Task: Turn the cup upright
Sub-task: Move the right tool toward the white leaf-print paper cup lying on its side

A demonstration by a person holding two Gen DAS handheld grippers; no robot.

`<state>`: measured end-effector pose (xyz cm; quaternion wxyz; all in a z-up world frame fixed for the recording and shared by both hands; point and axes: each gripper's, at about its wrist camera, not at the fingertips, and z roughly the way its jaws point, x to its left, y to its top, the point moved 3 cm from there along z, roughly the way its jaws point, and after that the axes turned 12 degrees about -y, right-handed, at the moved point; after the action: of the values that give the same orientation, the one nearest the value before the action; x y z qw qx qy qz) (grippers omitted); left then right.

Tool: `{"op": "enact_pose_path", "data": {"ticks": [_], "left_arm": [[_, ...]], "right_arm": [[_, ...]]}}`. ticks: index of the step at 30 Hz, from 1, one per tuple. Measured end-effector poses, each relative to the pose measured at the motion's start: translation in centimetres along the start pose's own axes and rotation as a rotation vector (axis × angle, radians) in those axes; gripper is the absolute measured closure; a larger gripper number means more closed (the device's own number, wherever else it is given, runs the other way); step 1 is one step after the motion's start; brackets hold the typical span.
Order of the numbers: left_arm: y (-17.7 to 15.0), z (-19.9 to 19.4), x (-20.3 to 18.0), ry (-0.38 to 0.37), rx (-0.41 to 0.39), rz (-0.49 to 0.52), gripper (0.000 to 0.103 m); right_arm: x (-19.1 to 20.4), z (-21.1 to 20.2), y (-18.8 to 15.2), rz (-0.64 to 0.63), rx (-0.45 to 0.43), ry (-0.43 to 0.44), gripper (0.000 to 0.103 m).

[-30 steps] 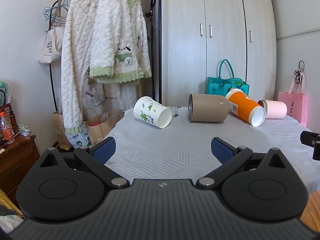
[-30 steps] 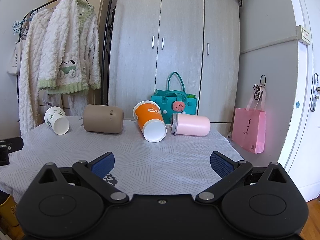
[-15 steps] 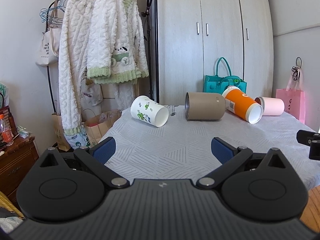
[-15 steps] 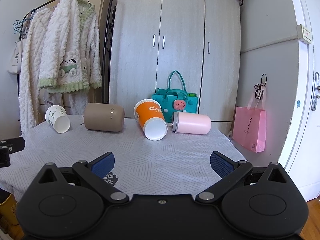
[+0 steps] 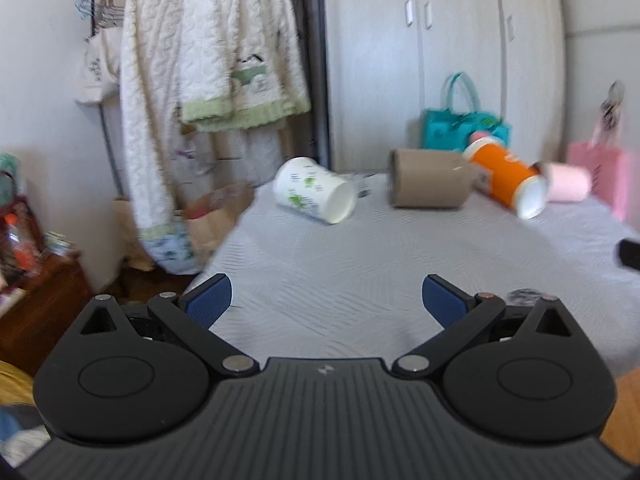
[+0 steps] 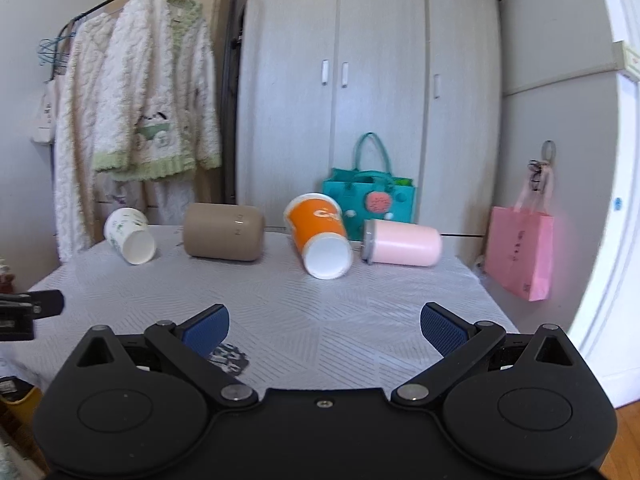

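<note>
4 cups lie on their sides across the far part of the table, all well ahead of both tongs: a white cup ahead and slightly left of the left tongs, a tan cup ahead to its right, then an orange cup nearly straight ahead of the right tongs and a pink cup to its right. The task does not say which one is meant. Both tongs are wide and hold nothing.

Risks, as I judge them: the cups are round and free to roll, so a nudge from 1 finger before the other could send one off the far edge or into its neighbour. The tan and orange cups lie close together, so there is little room for a finger between them. The paper-looking white and orange cups could crush if squeezed hard near the rim. The cloth could drag and shift the cups.

Compared with 0.5 s ago, the left view is now blurred and has swung left and closer; the white cup sits larger and nearer centre. The right view has also drawn nearer the cups.
</note>
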<state>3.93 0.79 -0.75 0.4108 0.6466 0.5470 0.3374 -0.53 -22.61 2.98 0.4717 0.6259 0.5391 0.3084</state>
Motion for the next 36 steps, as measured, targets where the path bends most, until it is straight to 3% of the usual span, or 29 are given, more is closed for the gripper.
{"op": "enact_pose_path", "data": {"ticks": [2,4,12,19,28,31,36], "left_arm": [[0.6,0.3,0.1,0.043,0.023,0.046,0.000],[1.4,0.3,0.4,0.037,0.032,0.090,0.000],[4.6,0.6,2.2,-0.129,0.070,0.101,0.000],[6.1,2.6,2.7,-0.065,0.054,0.186,0.000],[6.7,6.3,5.6,-0.135,0.089,0.125,0.000],[6.7,7.6,6.8,-0.198,0.108,0.091,0.000],[6.8,9.2,8.7,-0.230,0.106,0.073,0.000]], "right_arm": [[-0.1,0.0,0.8,-0.016,0.021,0.075,0.000],[-0.1,0.2,1.8,-0.029,0.051,0.143,0.000],[1.4,1.2,5.6,-0.060,0.156,0.384,0.000],[4.2,2.7,7.2,-0.127,0.216,0.541,0.000],[8.6,5.0,8.3,-0.284,0.178,0.526,0.000],[10.1,6.1,8.5,-0.327,0.152,0.553,0.000],[12.3,7.7,9.0,-0.388,0.135,0.601,0.000]]}}
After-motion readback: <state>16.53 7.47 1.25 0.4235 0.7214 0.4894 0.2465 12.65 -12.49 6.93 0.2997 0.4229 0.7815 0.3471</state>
